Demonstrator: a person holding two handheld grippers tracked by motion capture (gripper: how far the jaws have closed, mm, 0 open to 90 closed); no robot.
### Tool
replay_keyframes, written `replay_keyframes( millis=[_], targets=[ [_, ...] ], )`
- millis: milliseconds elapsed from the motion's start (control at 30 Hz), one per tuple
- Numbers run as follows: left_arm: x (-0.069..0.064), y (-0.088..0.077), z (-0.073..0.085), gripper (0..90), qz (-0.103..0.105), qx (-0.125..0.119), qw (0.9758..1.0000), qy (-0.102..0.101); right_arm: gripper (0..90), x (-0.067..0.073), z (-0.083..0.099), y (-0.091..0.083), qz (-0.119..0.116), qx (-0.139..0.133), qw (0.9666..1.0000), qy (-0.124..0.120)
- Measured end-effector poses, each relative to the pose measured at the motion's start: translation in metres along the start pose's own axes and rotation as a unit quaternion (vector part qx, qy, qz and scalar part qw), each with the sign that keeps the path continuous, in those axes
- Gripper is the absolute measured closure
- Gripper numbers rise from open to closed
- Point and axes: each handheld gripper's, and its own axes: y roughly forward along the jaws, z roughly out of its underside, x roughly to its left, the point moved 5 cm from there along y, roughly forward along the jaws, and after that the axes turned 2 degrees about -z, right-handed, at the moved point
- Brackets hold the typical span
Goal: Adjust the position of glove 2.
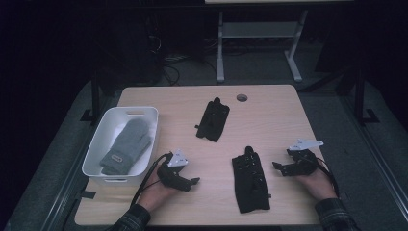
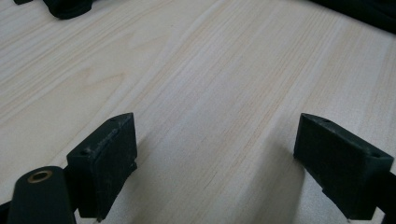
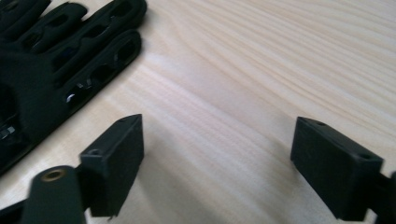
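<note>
black padded glove lying flat at lower centre of the counter, fingers pointing up-frame, right gripper just beside it with jaws apart and empty, left gripper jaws apart too

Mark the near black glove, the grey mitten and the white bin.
near black glove (image 1: 250, 179), high view, on its palm.
grey mitten (image 1: 127, 144), high view, mid-body.
white bin (image 1: 102, 126), high view, left wall.
</note>
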Motion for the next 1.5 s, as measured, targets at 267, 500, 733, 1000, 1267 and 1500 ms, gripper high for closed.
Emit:
replay_keyframes(
  millis=[267, 500, 733, 1000, 1267, 1500],
  targets=[
    [0.002, -0.001, -0.010, 26.5, -0.005, 0.024, 0.9995, -0.022, 13.5, -0.006, 0.004, 0.001, 0.001, -0.014, 0.9997, 0.019],
    [0.012, -0.001, -0.035, 68.4, -0.009, 0.015, 0.9990, -0.042, 13.4, -0.006, 0.004, 0.001, 0.001, -0.013, 0.9998, 0.018],
    [0.030, 0.009, -0.060, 89.3, -0.030, 0.011, 0.9981, -0.052, 13.4, -0.006, 0.004, 0.001, 0.001, -0.013, 0.9998, 0.017],
    [0.056, 0.035, -0.086, 89.3, -0.034, -0.007, 0.9971, -0.067, 13.4, -0.007, 0.004, 0.001, 0.002, -0.013, 0.9998, 0.017],
    [0.076, 0.062, -0.110, 89.3, -0.041, -0.005, 0.9971, -0.065, 13.5, -0.006, 0.004, 0.001, 0.001, -0.012, 0.9997, 0.020],
    [0.094, 0.080, -0.118, 89.3, -0.049, 0.005, 0.9962, -0.071, 13.5, -0.006, 0.004, 0.001, 0.001, -0.012, 0.9997, 0.022]
  ],
)
